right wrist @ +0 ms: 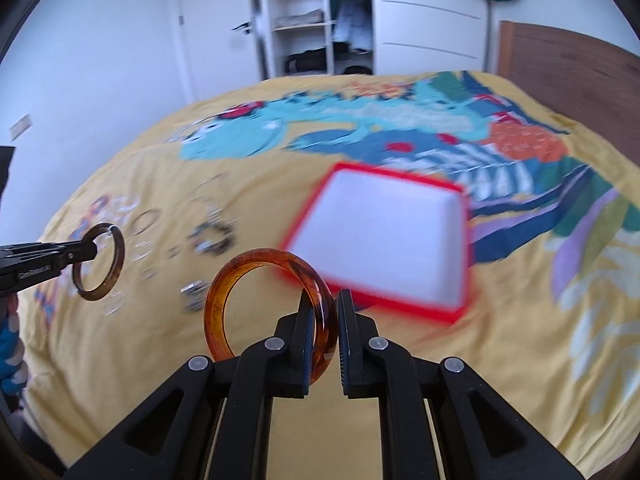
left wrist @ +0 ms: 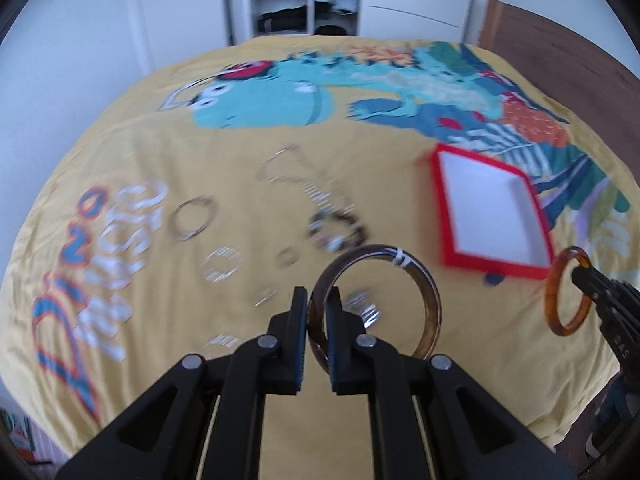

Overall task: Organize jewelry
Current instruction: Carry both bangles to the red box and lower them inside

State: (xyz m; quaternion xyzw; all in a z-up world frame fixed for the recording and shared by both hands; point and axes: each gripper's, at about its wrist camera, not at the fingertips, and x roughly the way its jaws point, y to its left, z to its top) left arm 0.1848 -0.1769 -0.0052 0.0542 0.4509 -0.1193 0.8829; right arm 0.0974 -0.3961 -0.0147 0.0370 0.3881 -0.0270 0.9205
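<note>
Fingers (left wrist: 301, 320) of the left gripper (left wrist: 318, 300) are pinching a dark bangle (left wrist: 424, 280) at lower centre; the right gripper (right wrist: 325, 304) is clamping an amber bangle (right wrist: 224, 280), both above the bed (left wrist: 240, 400). Blurred rings (left wrist: 192, 218) are lying mid-left, the red box (left wrist: 540, 224) right.

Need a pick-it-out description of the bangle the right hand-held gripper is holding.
Start at the yellow bedspread and find the red box with a white inside. Just before its near left corner, the right hand-held gripper clamps an amber bangle. It is orange and see-through; the left one's bangle is darker brown.
</note>
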